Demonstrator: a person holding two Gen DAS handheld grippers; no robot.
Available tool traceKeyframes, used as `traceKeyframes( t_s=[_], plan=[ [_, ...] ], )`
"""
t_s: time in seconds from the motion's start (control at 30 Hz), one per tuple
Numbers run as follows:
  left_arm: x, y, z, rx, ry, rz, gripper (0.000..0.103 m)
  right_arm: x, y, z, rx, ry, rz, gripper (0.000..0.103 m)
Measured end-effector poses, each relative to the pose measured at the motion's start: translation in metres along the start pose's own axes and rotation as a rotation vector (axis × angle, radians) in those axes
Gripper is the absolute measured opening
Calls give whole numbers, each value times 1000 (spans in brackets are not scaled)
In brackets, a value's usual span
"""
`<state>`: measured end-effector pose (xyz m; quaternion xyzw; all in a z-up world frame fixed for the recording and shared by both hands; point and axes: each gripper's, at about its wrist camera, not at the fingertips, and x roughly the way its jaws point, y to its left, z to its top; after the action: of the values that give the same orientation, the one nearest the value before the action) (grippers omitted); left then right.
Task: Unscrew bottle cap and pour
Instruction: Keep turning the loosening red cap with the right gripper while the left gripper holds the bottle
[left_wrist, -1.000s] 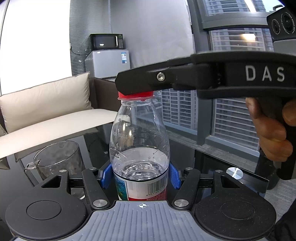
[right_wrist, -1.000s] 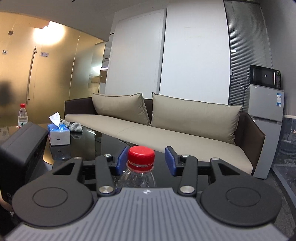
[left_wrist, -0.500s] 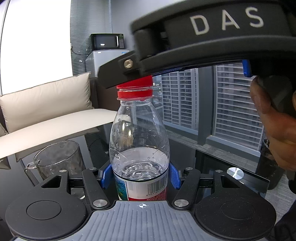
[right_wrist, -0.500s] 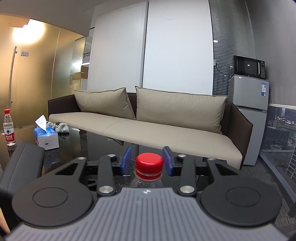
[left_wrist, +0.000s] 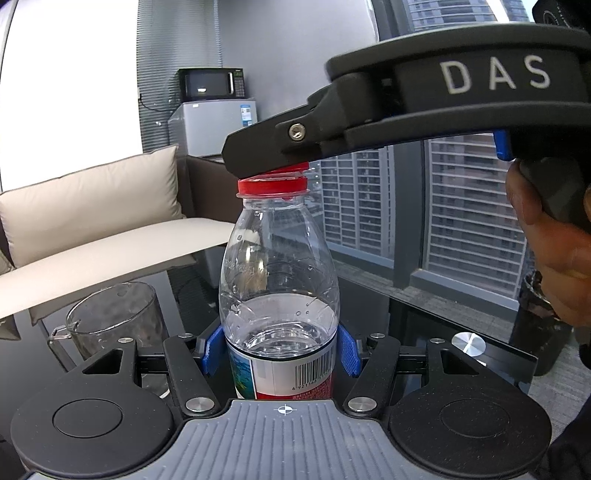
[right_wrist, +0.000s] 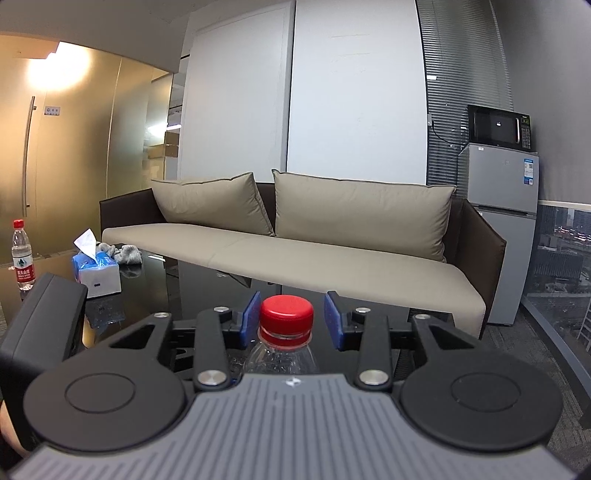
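Note:
A clear water bottle (left_wrist: 279, 295), about a third full, stands on the black glass table (left_wrist: 424, 325). My left gripper (left_wrist: 280, 349) is shut on the bottle's labelled body, its blue pads pressing both sides. The red cap (right_wrist: 286, 316) sits on the bottle neck. My right gripper (right_wrist: 290, 319) reaches in from the right at cap height (left_wrist: 273, 176); its blue pads stand open on either side of the cap with small gaps, not touching it. In the left wrist view the cap (left_wrist: 273, 181) is partly hidden behind the right gripper's finger.
An empty glass cup (left_wrist: 114, 317) stands on the table left of the bottle. A tissue box (right_wrist: 96, 272), a grey cloth (right_wrist: 122, 253) and a second bottle (right_wrist: 22, 254) are at the far left. A beige sofa (right_wrist: 295, 251) lies behind.
My right gripper closed around the cap half a second ago, twisted, and has now opened again, its pads standing off the cap. The left gripper and bottle have not moved.

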<state>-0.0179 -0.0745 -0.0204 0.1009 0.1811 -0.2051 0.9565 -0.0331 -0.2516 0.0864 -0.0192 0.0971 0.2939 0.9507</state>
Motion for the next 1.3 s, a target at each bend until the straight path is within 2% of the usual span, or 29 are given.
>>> traceKeyframes(
  t_s=[0.37, 0.7, 1.3],
  plan=[
    [-2, 3, 0, -10, 3, 1, 56, -11, -6, -3, 27, -8, 5, 44],
    [-3, 6, 0, -17, 5, -1, 56, -16, -15, -6, 62, -12, 10, 44],
    [-3, 7, -1, -19, 9, -3, 56, -13, -9, -9, 51, -19, 21, 44]
  ],
)
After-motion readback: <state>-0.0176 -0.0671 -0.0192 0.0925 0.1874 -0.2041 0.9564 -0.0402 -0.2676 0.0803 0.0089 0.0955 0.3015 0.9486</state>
